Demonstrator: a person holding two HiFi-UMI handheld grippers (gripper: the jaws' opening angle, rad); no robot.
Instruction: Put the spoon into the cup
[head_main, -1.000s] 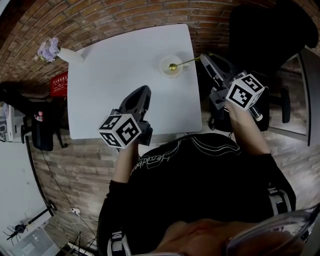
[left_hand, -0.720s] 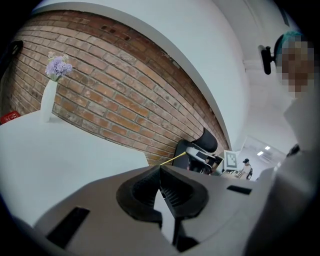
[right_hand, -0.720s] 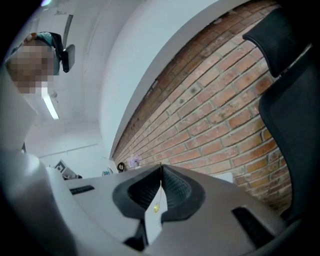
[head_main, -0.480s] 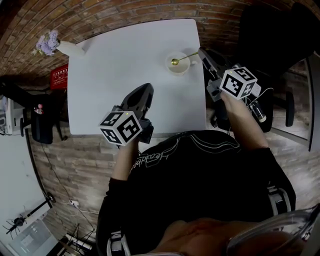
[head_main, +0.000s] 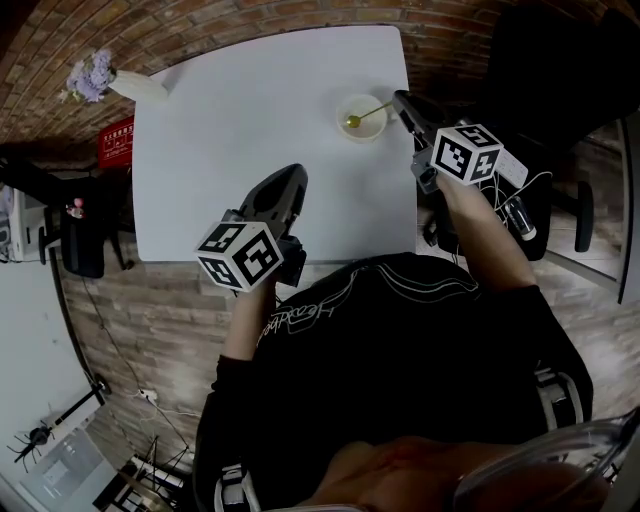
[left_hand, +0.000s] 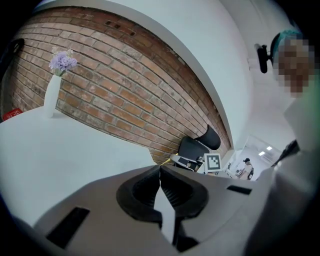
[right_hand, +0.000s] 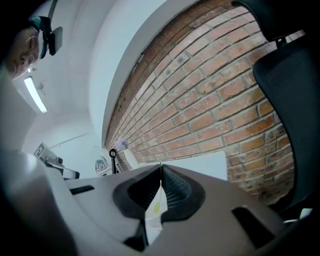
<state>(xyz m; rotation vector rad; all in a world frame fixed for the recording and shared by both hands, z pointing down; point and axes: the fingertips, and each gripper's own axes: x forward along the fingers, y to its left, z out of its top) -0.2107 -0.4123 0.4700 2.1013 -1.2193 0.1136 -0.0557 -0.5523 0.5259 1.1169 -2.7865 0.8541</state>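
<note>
Spoon (head_main: 370, 112): gold, its bowl end lies within the rim of the white cup (head_main: 372, 133) as seen from above. The handle slants right into the right gripper (head_main: 398, 99), whose jaws are pinched together on its tip. The cup stands at the far right of the white table (head_main: 230, 140), close to the edge. The left gripper (head_main: 290, 176) is over the near left of the table, jaws together, empty. A vase with purple flowers (head_main: 130, 86) stands at the far left corner, well apart. A black chair (head_main: 540, 60) is just right of the table.
</note>
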